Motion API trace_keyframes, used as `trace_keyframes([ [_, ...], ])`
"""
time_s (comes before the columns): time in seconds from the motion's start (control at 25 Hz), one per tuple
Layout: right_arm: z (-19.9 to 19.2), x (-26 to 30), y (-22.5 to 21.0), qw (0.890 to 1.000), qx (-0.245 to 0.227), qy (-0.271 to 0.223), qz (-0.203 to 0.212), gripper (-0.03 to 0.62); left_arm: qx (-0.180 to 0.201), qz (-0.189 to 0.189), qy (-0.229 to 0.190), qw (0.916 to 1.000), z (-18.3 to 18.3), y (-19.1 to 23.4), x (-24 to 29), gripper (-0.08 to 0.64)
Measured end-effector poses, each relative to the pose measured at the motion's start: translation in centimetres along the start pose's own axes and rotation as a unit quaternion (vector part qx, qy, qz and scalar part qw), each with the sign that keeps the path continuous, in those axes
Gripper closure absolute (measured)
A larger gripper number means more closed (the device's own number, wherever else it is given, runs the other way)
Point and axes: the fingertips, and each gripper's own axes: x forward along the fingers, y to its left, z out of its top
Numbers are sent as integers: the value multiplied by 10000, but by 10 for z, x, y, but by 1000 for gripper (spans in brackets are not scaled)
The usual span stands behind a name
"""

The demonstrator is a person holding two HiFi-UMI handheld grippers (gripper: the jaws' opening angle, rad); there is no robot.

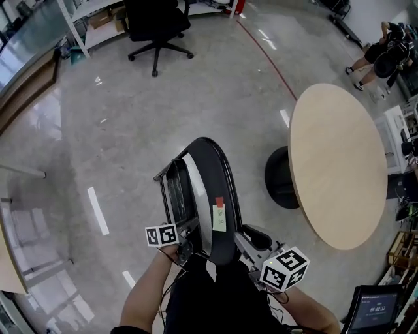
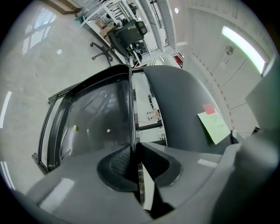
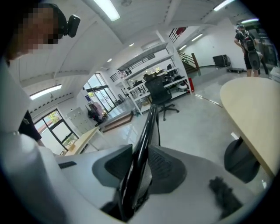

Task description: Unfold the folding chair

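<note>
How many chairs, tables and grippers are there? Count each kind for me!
folding chair: 1
office chair: 1
round table: 1
grippers (left gripper, right gripper): 2
Total: 5

Floor point(image 1: 163, 111): polished grey concrete, glossy and reflecting light, with short white painted dashes point(image 1: 98, 210) and a thin red line point(image 1: 268, 55) running diagonally.

Round table point(image 1: 339, 163): pale wood top on a black pedestal base point(image 1: 281, 179), standing at right.

Black office swivel chair point(image 1: 157, 26): on a star base at the far side, beside white shelving point(image 1: 104, 36).

Two persons point(image 1: 385, 55) are at the far right.

Ceiling: white, fitted with strip lights point(image 3: 107, 9). Large dark-framed windows point(image 3: 50, 120) admit daylight.
</note>
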Motion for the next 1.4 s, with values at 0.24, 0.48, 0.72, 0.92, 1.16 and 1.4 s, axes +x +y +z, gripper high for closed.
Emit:
trace_keyframes([
  [0.24, 4, 24, 66, 9970, -346, 117, 678, 485, 39, -43, -169, 9998, 15, 13, -49, 507],
  [0.48, 8, 42, 107, 9904, -396, 228, 1306, 485, 31, 341, -371, 9987, 28, 26, -81, 491],
  [0.72, 12, 53, 123, 9857, -500, 186, 1601, 485, 1449, 2211, -212, 9642, 38, 36, -99, 366],
  [0.92, 15, 54, 126, 9820, -522, 201, 1802, 484, 2577, 3242, 192, 9100, 43, 33, -99, 328],
  [1.16, 9, 70, 140, 9776, -613, 185, 2004, 483, 2626, 3352, 38, 9048, 57, 42, -114, 330],
  [1.4, 24, 69, 135, 9816, -606, 211, 1798, 483, 2006, 2775, -164, 9394, 56, 40, -107, 348],
])
